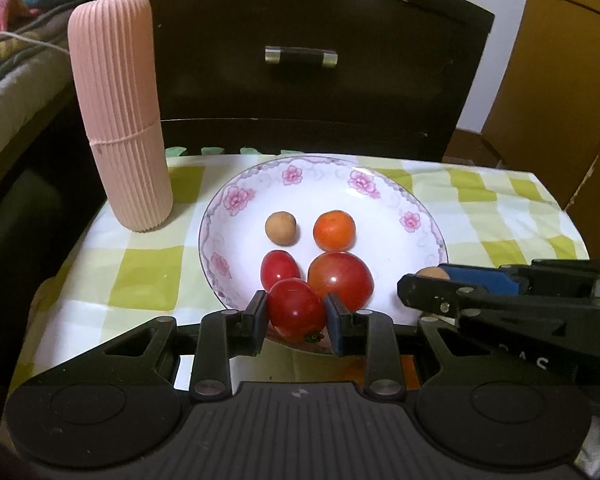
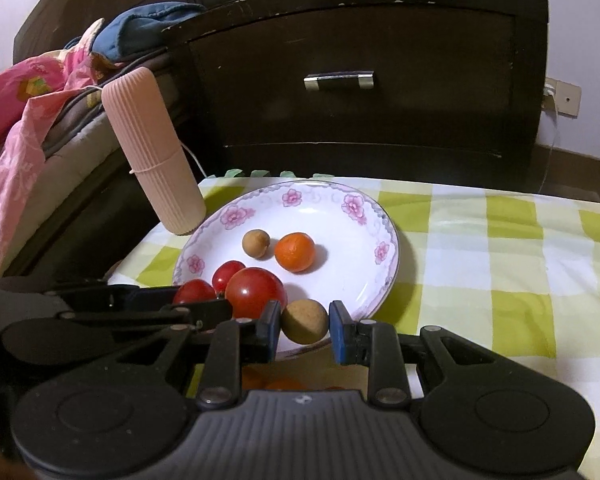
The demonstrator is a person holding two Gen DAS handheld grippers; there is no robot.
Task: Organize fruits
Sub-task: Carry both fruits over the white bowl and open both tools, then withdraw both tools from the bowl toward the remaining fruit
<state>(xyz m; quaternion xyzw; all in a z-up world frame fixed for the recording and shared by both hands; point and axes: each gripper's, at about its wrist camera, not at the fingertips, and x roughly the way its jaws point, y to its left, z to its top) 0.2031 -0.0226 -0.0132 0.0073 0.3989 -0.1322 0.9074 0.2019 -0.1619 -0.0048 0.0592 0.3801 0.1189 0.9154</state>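
A white plate (image 1: 228,200) (image 2: 380,216) with pink flowers stands on the checked cloth. In it lie a brown longan (image 1: 281,229) (image 2: 256,243), a mandarin (image 1: 334,231) (image 2: 295,252), a small red tomato (image 1: 280,268) (image 2: 228,274) and a bigger tomato (image 1: 340,280) (image 2: 256,292). My left gripper (image 1: 296,312) (image 2: 198,304) is shut on another small red tomato (image 1: 296,308) (image 2: 194,292) over the plate's near rim. Just right of it, my right gripper (image 2: 304,324) (image 1: 432,280) is shut on a second brown longan (image 2: 304,321) (image 1: 432,273) at the same rim.
A tall pink ribbed canister (image 1: 120,120) (image 2: 152,152) stands at the cloth's far left corner beside the plate. Behind the table is a dark nightstand with a metal drawer handle (image 1: 300,56) (image 2: 340,80). A bed with bedding (image 2: 20,120) lies to the left.
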